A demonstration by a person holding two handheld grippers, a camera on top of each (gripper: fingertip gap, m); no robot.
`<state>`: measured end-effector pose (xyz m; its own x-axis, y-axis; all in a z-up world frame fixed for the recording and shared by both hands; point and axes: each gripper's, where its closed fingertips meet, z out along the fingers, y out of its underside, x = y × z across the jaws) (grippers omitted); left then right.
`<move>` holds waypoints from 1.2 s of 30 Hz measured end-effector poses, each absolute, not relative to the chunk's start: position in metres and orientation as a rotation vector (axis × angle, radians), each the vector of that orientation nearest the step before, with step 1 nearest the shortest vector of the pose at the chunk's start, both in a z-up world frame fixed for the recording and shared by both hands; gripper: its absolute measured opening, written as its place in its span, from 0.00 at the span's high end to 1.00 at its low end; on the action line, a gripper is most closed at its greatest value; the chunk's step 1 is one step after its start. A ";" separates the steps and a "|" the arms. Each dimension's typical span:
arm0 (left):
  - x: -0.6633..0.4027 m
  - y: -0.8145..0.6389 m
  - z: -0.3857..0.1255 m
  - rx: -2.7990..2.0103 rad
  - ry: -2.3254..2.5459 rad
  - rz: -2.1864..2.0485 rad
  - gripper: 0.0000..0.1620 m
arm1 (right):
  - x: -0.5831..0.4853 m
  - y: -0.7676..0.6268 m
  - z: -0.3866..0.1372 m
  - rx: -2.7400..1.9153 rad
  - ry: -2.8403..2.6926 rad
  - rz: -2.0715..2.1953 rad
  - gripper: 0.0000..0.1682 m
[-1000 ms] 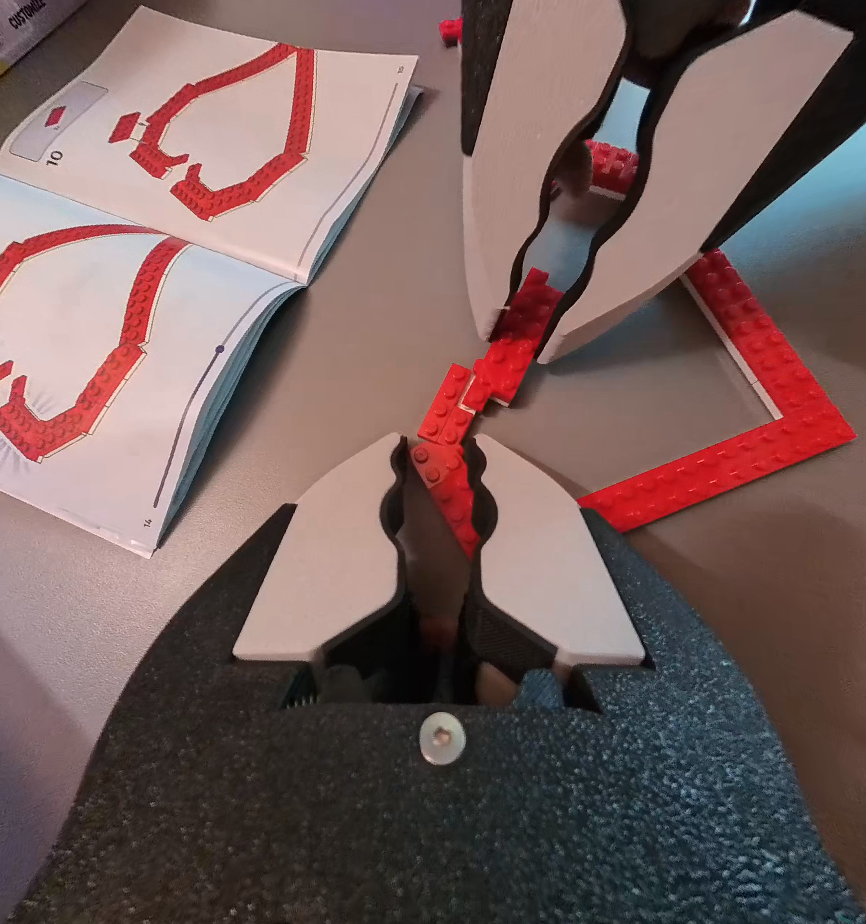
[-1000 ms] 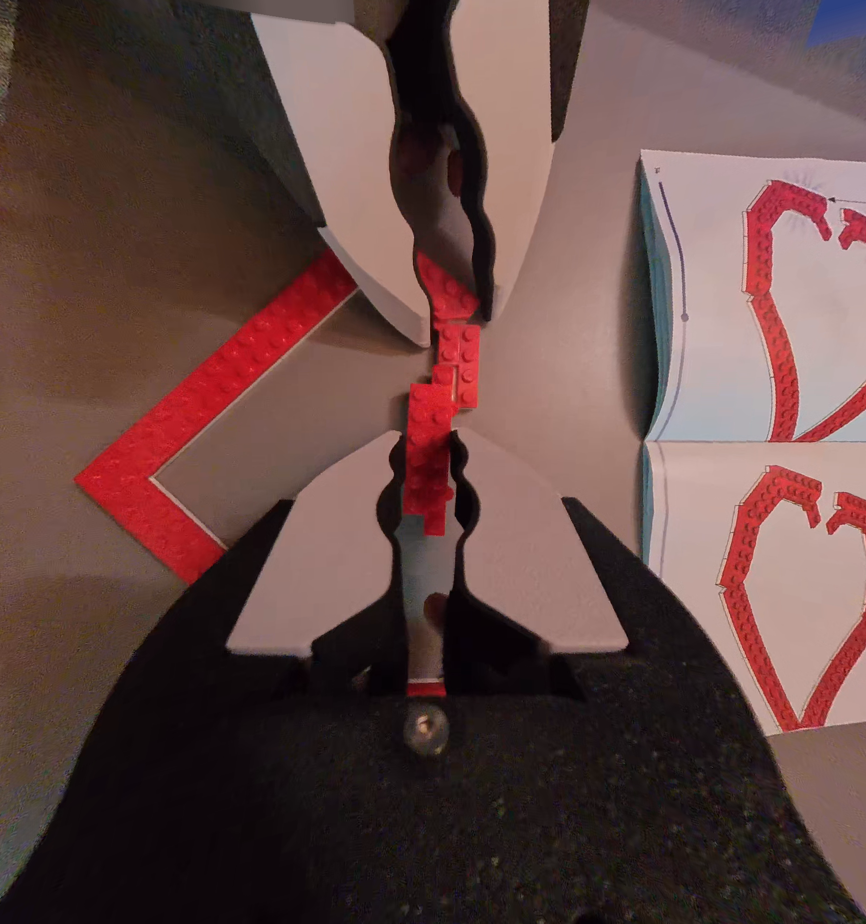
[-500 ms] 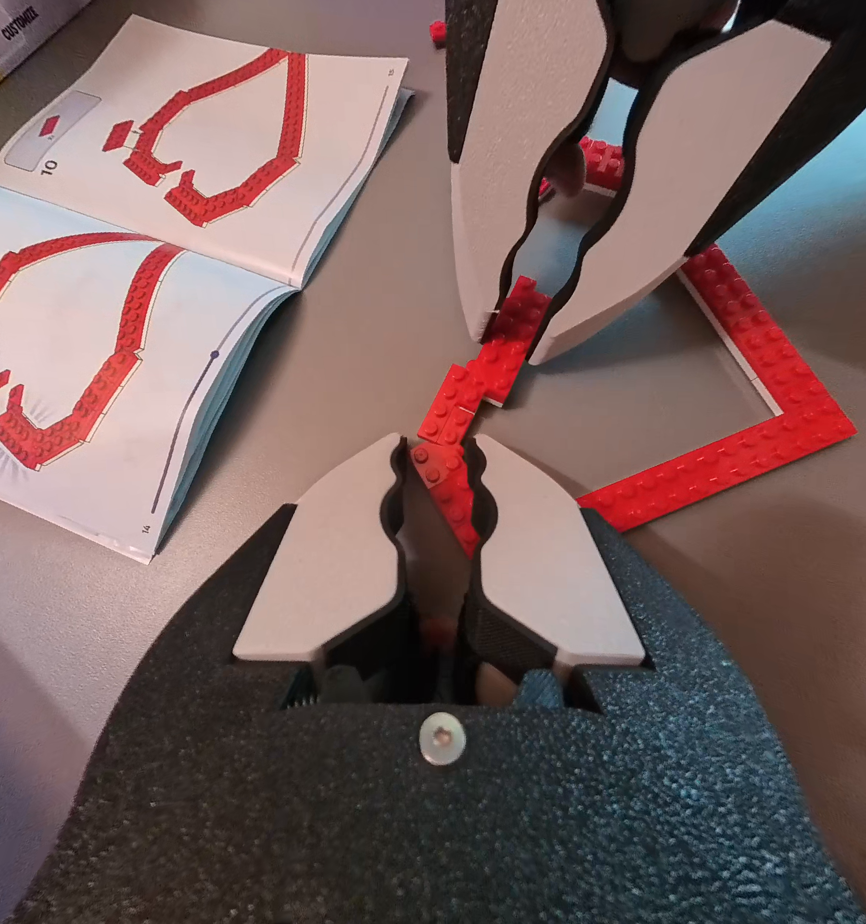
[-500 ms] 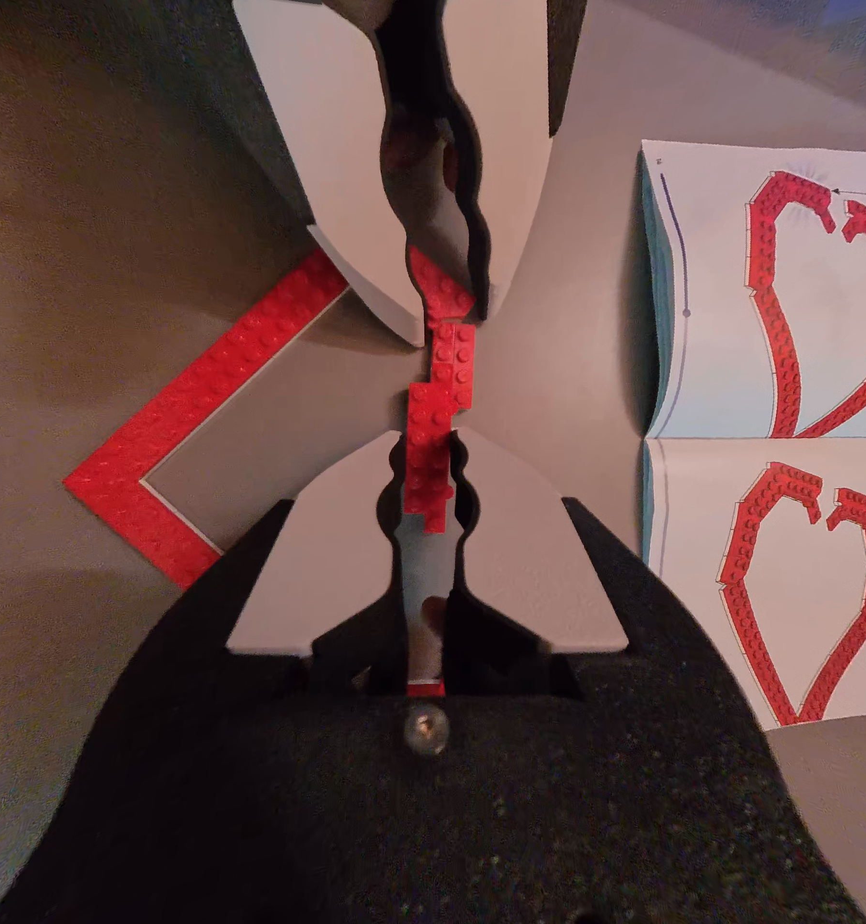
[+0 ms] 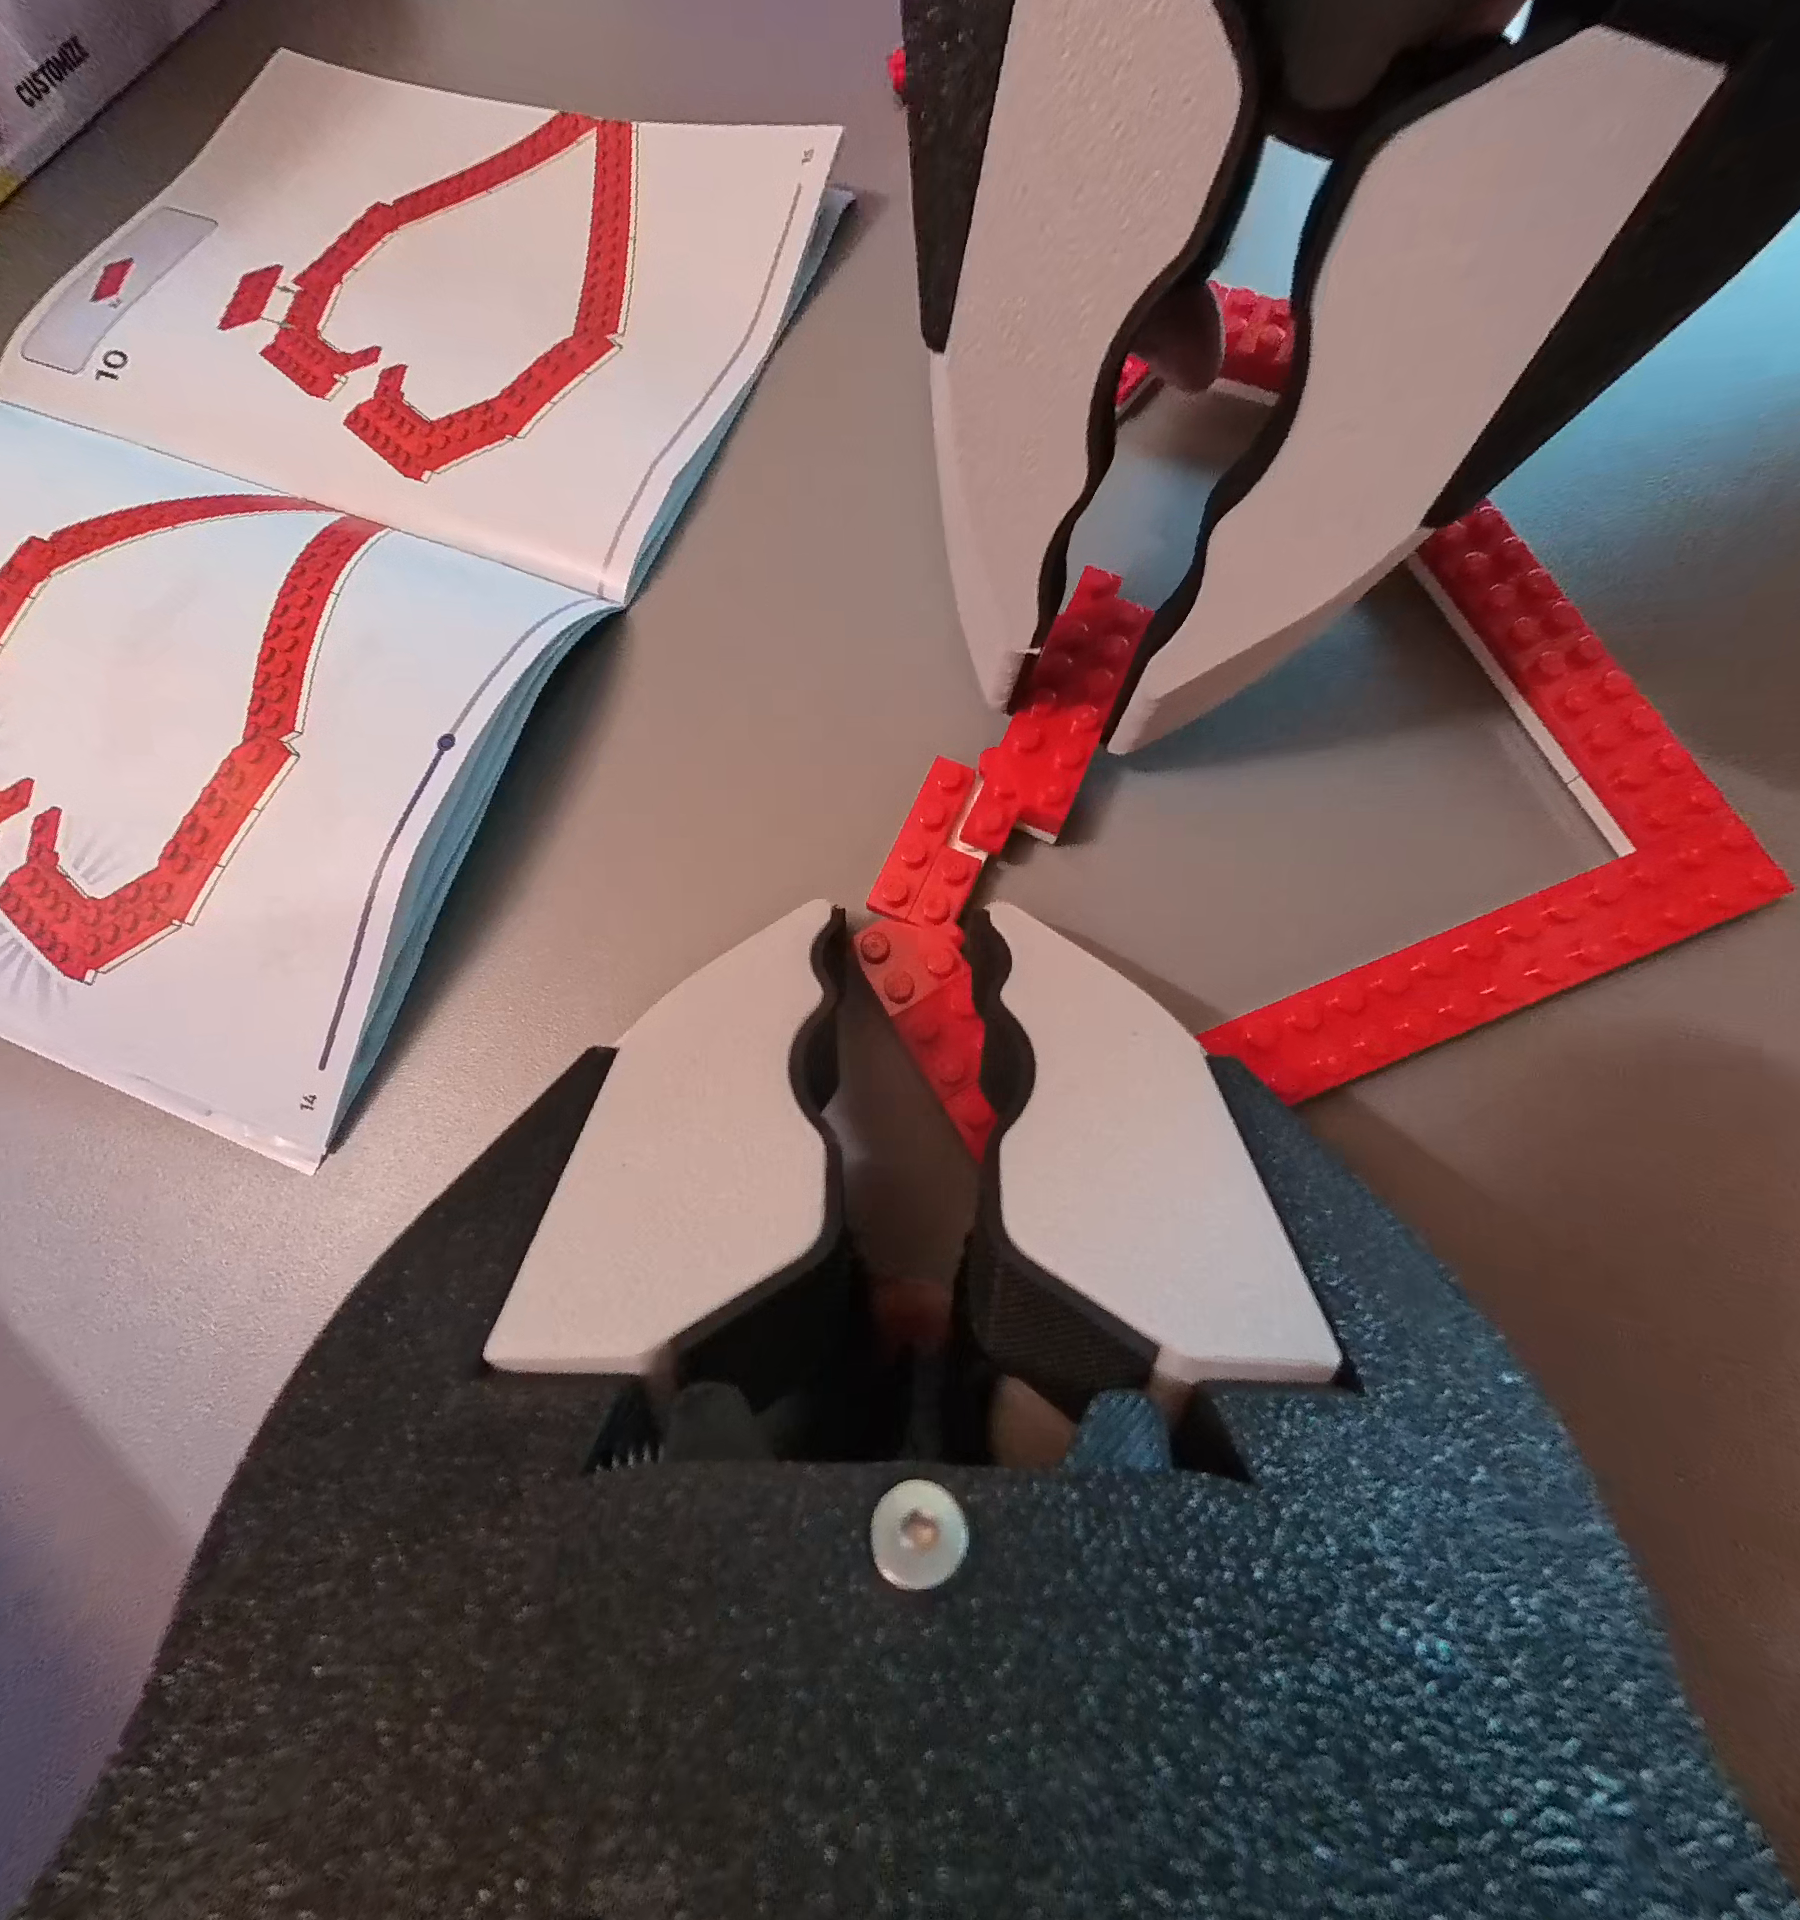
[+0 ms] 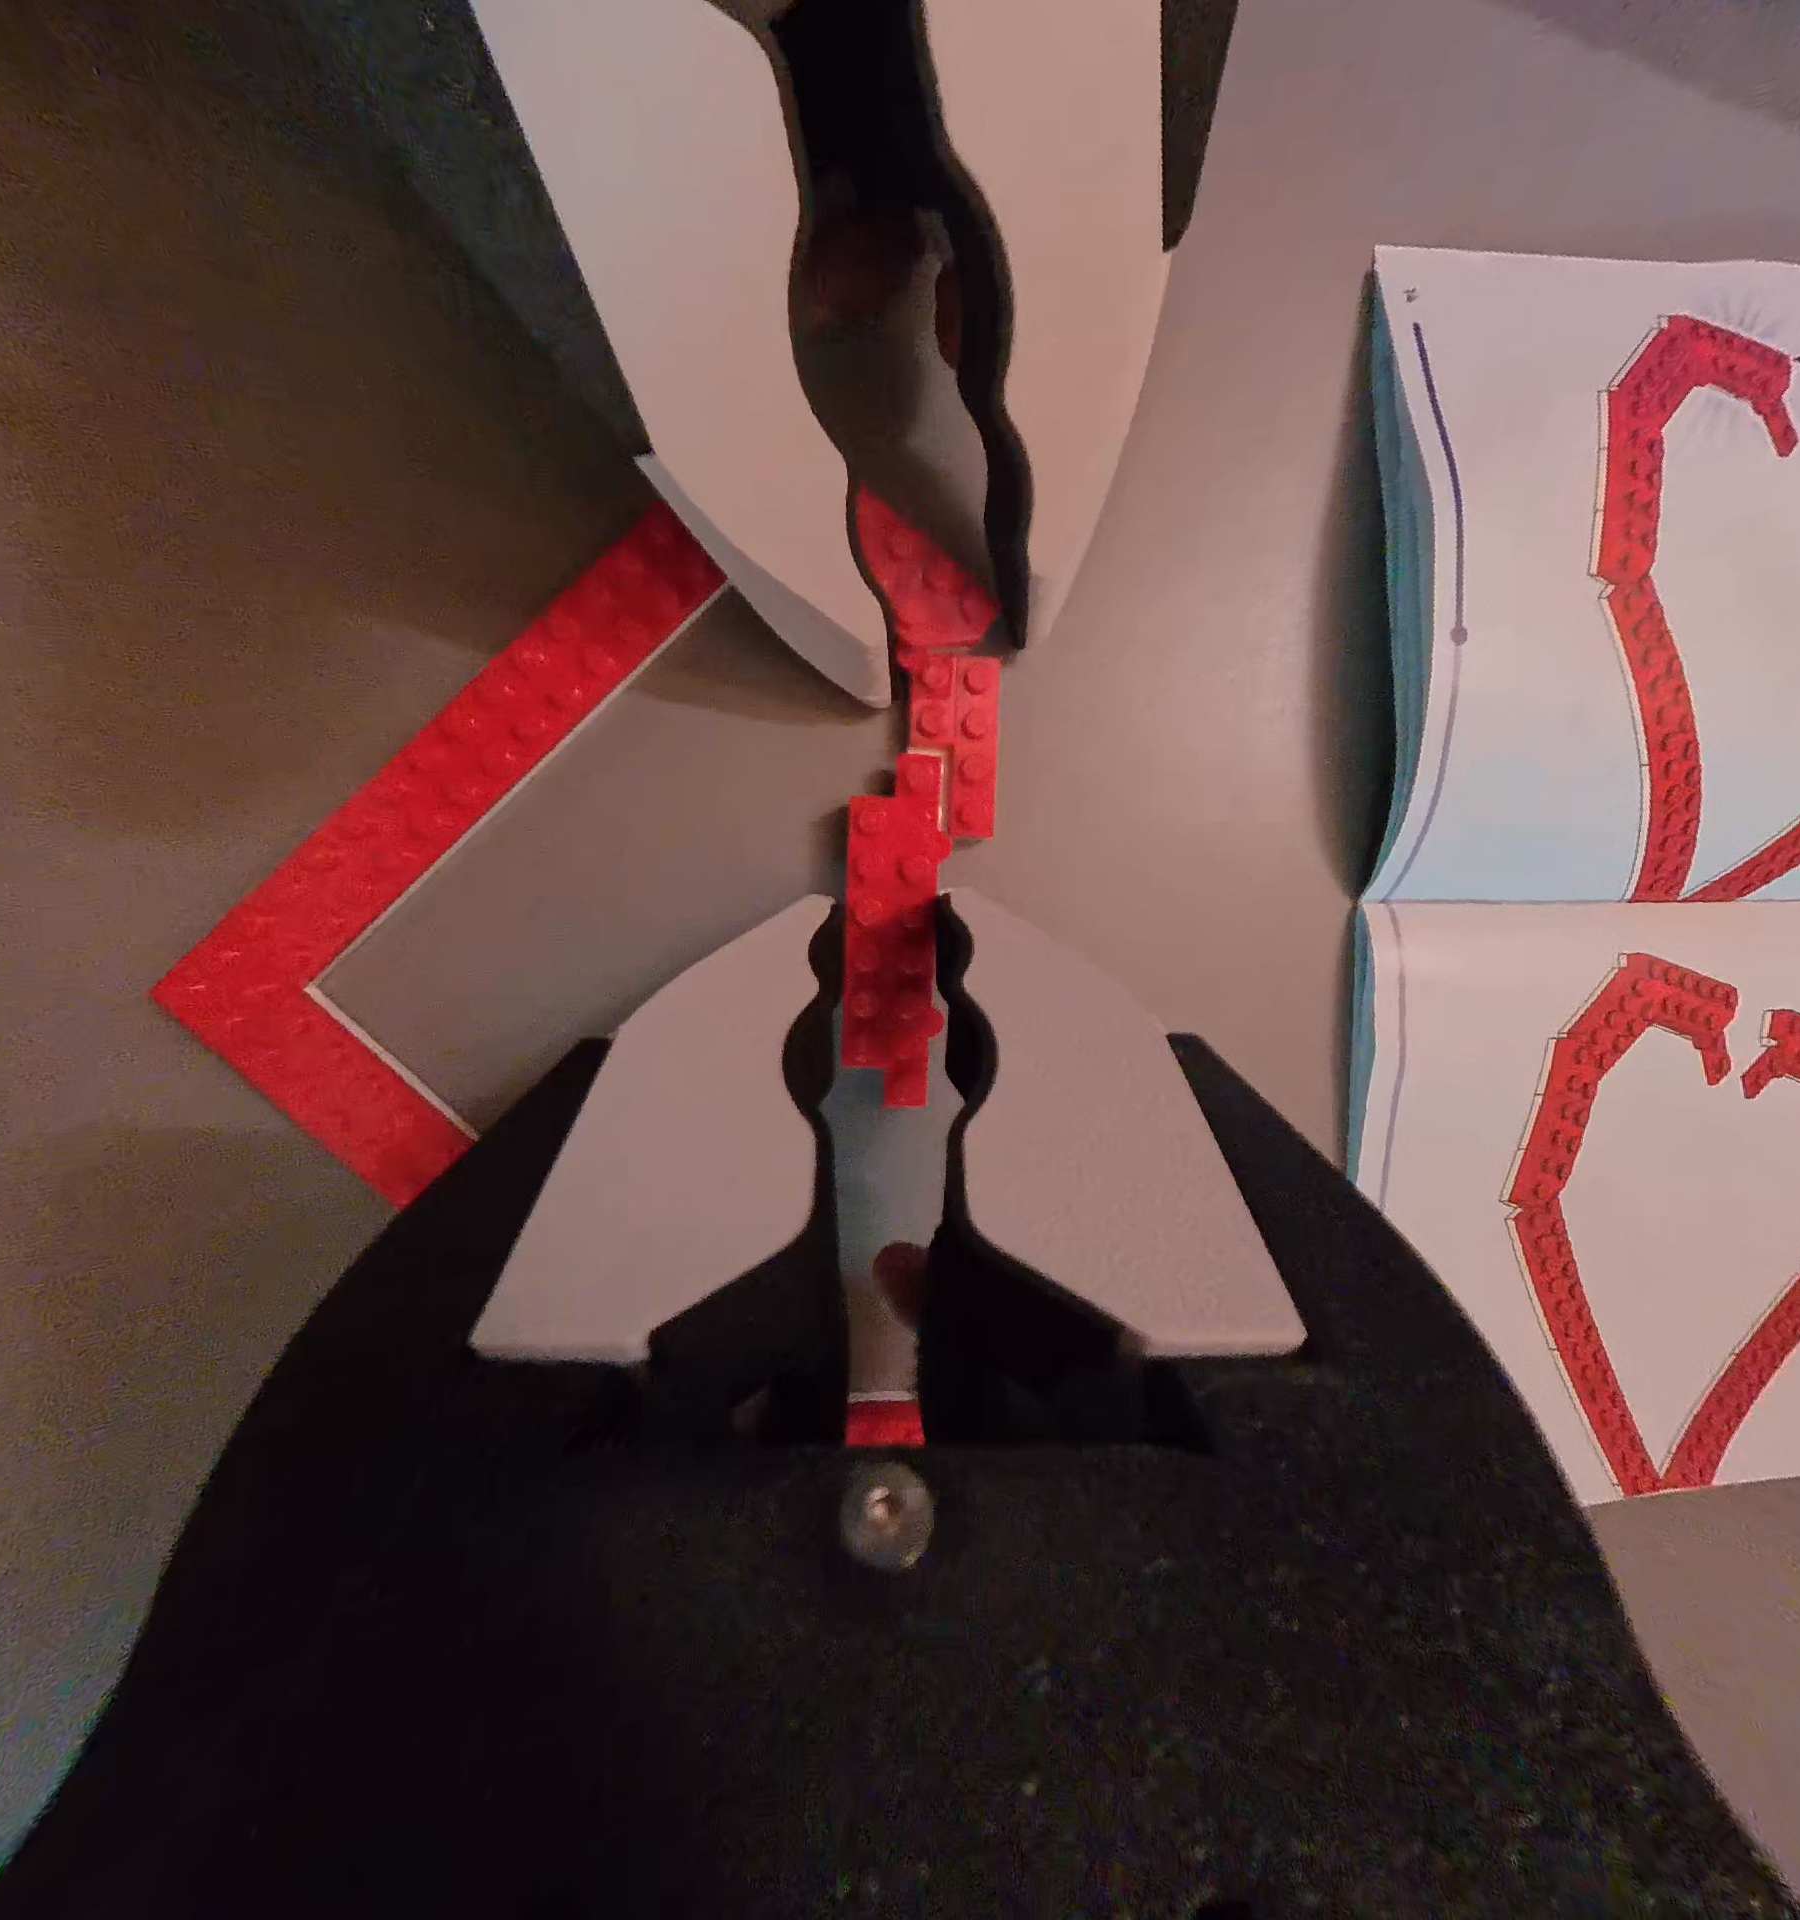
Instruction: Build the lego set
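Note:
A jointed strip of red Lego plates (image 5: 979, 821) spans between my two grippers just above the grey table. My left gripper (image 5: 906, 925) is shut on its near, wedge-shaped end. My right gripper (image 5: 1067, 696) comes down from above and is shut on the far end. In the right wrist view the strip (image 6: 927, 831) runs from my right gripper (image 6: 885, 909) up to my left gripper (image 6: 943, 665). A red L-shaped frame of plates (image 5: 1602, 904) lies flat to the right, and it also shows in the right wrist view (image 6: 460, 810). Whether it joins the strip is hidden.
An open instruction booklet (image 5: 304, 520) with pictures of a red heart outline lies to the left, and it shows at the right in the right wrist view (image 6: 1602, 831). A cardboard box corner (image 5: 2, 104) sits at the far left. A small red brick (image 5: 896, 62) lies at the back. Across from one pair of fingers to the other is roughly 4 cm.
Both grippers keep their hold on the strip. The pair has drifted only slightly over the table. The strip looks the same.

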<state>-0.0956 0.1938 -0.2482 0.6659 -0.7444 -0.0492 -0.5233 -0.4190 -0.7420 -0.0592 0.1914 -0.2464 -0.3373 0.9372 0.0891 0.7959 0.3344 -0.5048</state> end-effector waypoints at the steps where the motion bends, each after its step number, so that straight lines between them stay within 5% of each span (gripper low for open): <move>1: -0.096 0.194 -0.248 -2.117 0.976 -0.369 0.86 | -0.059 0.191 -0.246 -1.545 -2.233 0.542 0.90; 29: -0.094 0.193 -0.249 -2.126 0.997 -0.425 0.85 | -0.055 0.192 -0.247 -1.605 -2.222 0.546 0.90; 36: -0.104 0.195 -0.242 -2.093 0.979 -0.357 0.74 | -0.051 0.194 -0.221 -1.535 -1.995 0.711 0.90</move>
<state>-0.1042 0.1954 -0.2422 0.6634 -0.7450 -0.0695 -0.5249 -0.3972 -0.7528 -0.0507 0.1940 -0.2210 -0.2229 0.9711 0.0849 0.6984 0.2198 -0.6811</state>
